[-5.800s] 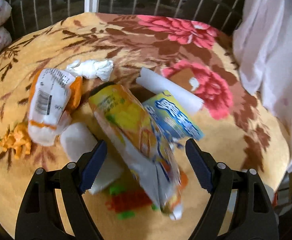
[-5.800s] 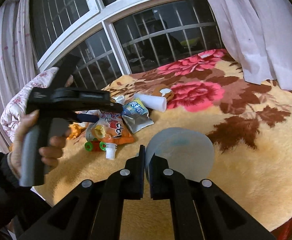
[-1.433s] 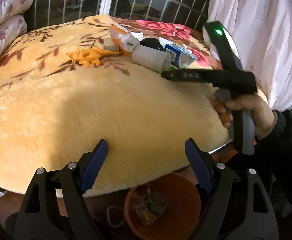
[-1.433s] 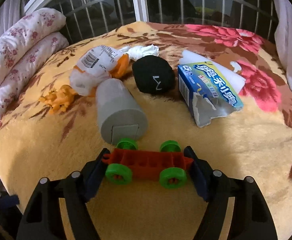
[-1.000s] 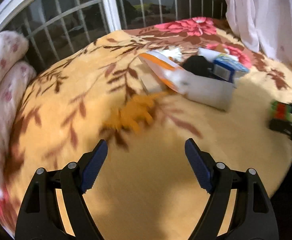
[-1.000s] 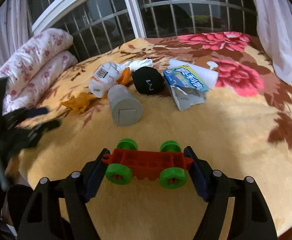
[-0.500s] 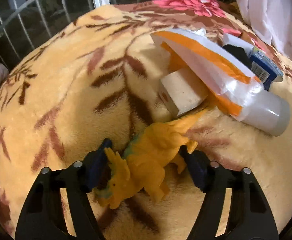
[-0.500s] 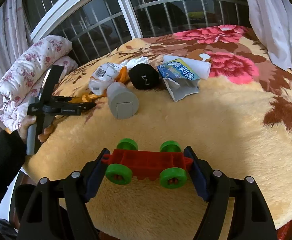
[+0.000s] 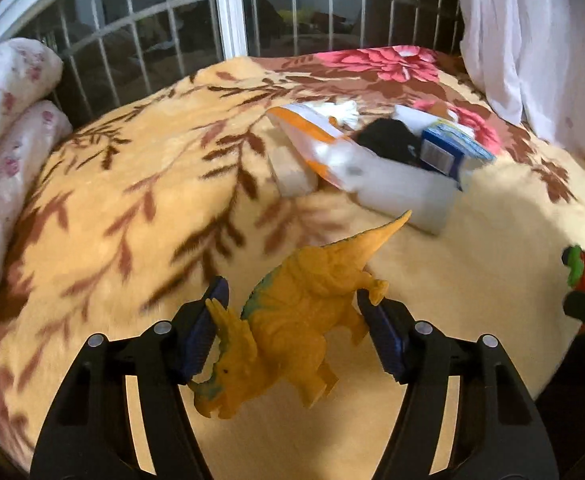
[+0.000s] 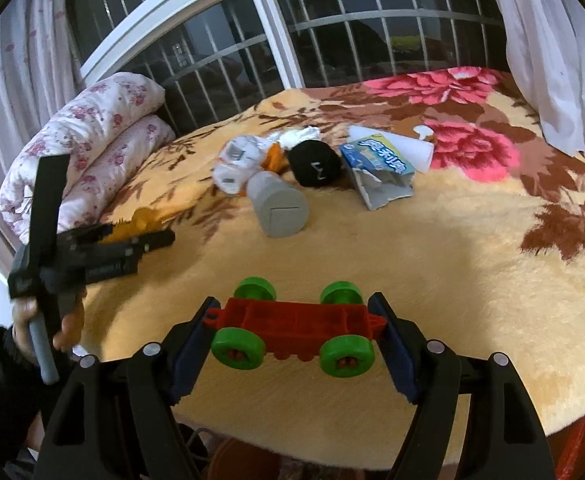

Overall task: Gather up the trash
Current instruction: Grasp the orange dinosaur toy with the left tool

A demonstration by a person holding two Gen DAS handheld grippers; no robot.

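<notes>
My left gripper (image 9: pixel 292 328) is shut on an orange toy dinosaur (image 9: pixel 292 320) and holds it above the yellow flowered blanket (image 9: pixel 132 208). It shows from the right wrist view (image 10: pixel 148 240) at the bed's left edge. My right gripper (image 10: pixel 296 328) is shut on a red toy car with green wheels (image 10: pixel 292 328), held over the bed's near edge. On the blanket lie an orange-white wrapper (image 10: pixel 240 160), a grey cylinder (image 10: pixel 280 204), a blue torn packet (image 10: pixel 380 168), a white tissue wad (image 10: pixel 300 135) and a white paper tube (image 10: pixel 408 148).
A black round object (image 10: pixel 316 164) lies among the trash. A rolled floral quilt (image 10: pixel 84 140) lies at the bed's left. A barred window (image 10: pixel 332 28) is behind and a white curtain (image 10: pixel 552 40) hangs at right. A beige block (image 9: pixel 292 176) lies under the wrapper.
My left gripper closed on the orange dinosaur and lifted it off the blanket. My right gripper keeps the toy car and has drawn back toward the bed's near edge.
</notes>
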